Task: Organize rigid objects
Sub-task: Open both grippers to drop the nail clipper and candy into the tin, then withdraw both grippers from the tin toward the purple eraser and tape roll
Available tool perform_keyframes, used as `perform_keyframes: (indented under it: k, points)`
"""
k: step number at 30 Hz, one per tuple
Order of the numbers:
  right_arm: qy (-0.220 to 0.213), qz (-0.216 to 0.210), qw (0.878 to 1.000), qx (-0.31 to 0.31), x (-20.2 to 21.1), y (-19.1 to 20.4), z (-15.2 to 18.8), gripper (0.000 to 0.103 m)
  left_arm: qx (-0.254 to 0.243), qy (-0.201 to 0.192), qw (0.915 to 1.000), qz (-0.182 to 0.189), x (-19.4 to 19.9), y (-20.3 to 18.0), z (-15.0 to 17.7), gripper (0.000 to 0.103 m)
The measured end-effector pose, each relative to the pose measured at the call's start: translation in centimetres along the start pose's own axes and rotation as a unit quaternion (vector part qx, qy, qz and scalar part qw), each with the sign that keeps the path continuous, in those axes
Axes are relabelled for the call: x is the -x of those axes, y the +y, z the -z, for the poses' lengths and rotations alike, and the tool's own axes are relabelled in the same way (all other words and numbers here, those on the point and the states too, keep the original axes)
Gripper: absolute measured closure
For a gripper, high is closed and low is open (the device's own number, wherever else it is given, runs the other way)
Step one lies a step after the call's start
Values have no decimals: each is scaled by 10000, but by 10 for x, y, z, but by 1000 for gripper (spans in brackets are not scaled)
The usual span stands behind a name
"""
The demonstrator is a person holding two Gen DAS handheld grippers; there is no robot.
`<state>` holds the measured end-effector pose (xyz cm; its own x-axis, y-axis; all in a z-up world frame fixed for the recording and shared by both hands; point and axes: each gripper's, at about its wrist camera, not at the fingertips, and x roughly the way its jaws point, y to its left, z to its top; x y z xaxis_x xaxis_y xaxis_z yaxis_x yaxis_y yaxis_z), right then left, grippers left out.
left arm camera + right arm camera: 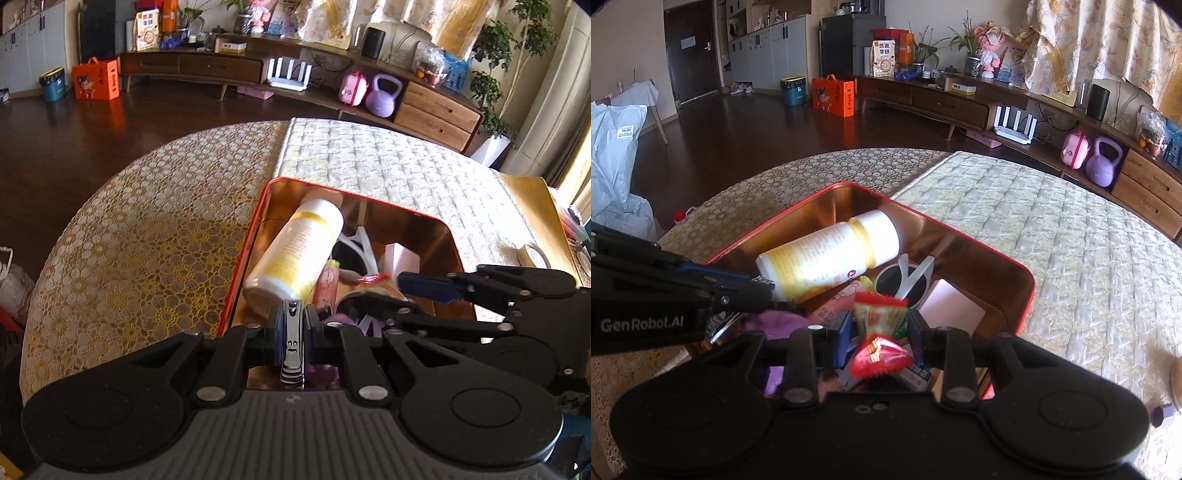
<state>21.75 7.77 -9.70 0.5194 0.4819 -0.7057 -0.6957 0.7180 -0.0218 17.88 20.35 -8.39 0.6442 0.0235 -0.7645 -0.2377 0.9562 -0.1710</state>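
1. The fingers of the left gripper (293, 334) are clamped flat on a nail clipper (292, 345), held lengthwise over the near edge of the tin (255, 236); that grip looks meant to carry it in and drop it.
2. The right gripper (877, 334) has its fingers closed lightly on a red sweet wrapper (879, 356) above the same tin (the soft packet keeps them somewhat apart).
3. The red-rimmed tin sits on the table cloth (122, 236), and both grippers hang over its near end.
4. Inside lie a white and yellow bottle (831, 254) on its side, white sunglasses (905, 280), a pale pink card (951, 308), a pink packet (327, 288) and something purple (775, 323).
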Motion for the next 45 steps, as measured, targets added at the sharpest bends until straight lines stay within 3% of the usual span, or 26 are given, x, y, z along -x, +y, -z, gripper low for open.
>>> perform_keyframes:
  k: [21, 27, 35, 37, 40, 42, 45]
  points:
    - [-307, -157, 9979, -543, 69, -12, 19, 59, 308, 225, 9991, -200, 7, 5, 11, 90]
    - [-398, -105, 9972, -619, 96, -14, 23, 51, 233, 51, 9997, -104, 24, -5, 15, 79]
    - [-522, -126, 9962, -692, 128, -19, 32, 46, -34, -173, 9998, 16, 47, -32, 23, 78]
    - [-573, -89, 9958, -704, 137, -21, 35, 38, -70, -191, 9998, 71, 51, -38, 24, 77]
    - [-670, -26, 9950, -739, 147, -28, 42, 32, -50, -207, 9996, 206, 56, -48, 27, 63]
    - [-687, 14, 9944, -808, 152, -34, 47, 32, -70, -253, 9994, 210, 59, -56, 29, 40]
    - [-698, 66, 9932, -931, 160, -45, 57, 30, -144, -304, 9991, 246, 61, -69, 30, 36]
